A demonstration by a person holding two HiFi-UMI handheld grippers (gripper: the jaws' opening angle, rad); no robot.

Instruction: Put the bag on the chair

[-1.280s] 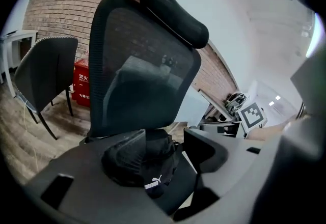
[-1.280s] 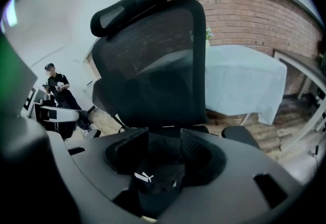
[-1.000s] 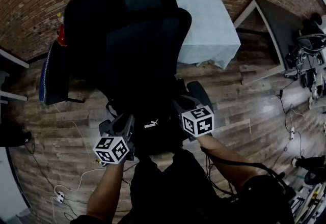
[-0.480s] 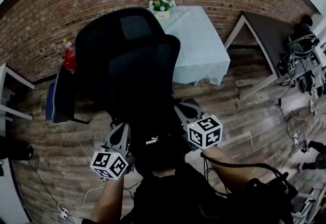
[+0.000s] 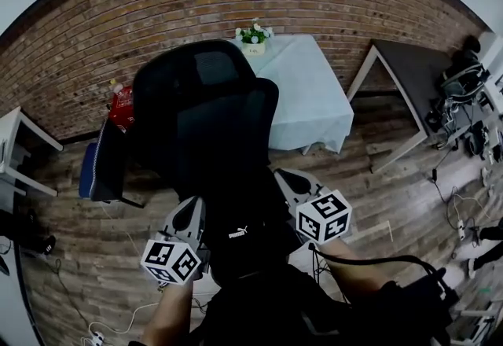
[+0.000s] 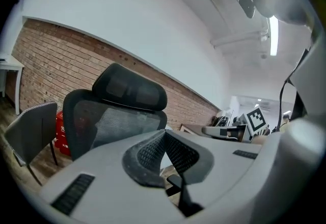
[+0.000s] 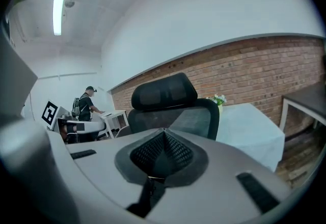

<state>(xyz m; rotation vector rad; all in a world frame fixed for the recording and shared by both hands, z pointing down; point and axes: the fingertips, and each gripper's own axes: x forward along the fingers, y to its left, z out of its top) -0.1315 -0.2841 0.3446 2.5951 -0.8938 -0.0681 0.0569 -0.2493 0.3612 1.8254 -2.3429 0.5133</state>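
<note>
A black bag (image 5: pixel 244 230) with a white logo hangs between my two grippers, just in front of the black mesh office chair (image 5: pixel 204 101). My left gripper (image 5: pixel 195 207) is at the bag's left side, its pads pressed together on a dark strap (image 6: pixel 181 200). My right gripper (image 5: pixel 287 179) is at the bag's right side; its jaws have just been closing and now pinch a dark strap (image 7: pixel 147 192). Beyond the shut pads, the chair's headrest and back show in both the left gripper view (image 6: pixel 117 111) and the right gripper view (image 7: pixel 168 101). The chair's seat is hidden by its back and the bag.
A table with a pale cloth (image 5: pixel 306 93) and a flower pot (image 5: pixel 253 34) stands behind the chair by the brick wall. A second chair (image 5: pixel 98 167) and a red object (image 5: pixel 122 108) are at the left. A dark desk (image 5: pixel 409 69) and floor cables lie right. A person (image 7: pixel 87 101) stands far off.
Both grippers have risen with the bag between them. The head view has tilted up, so more of the wall and the chair's whole back now show.
</note>
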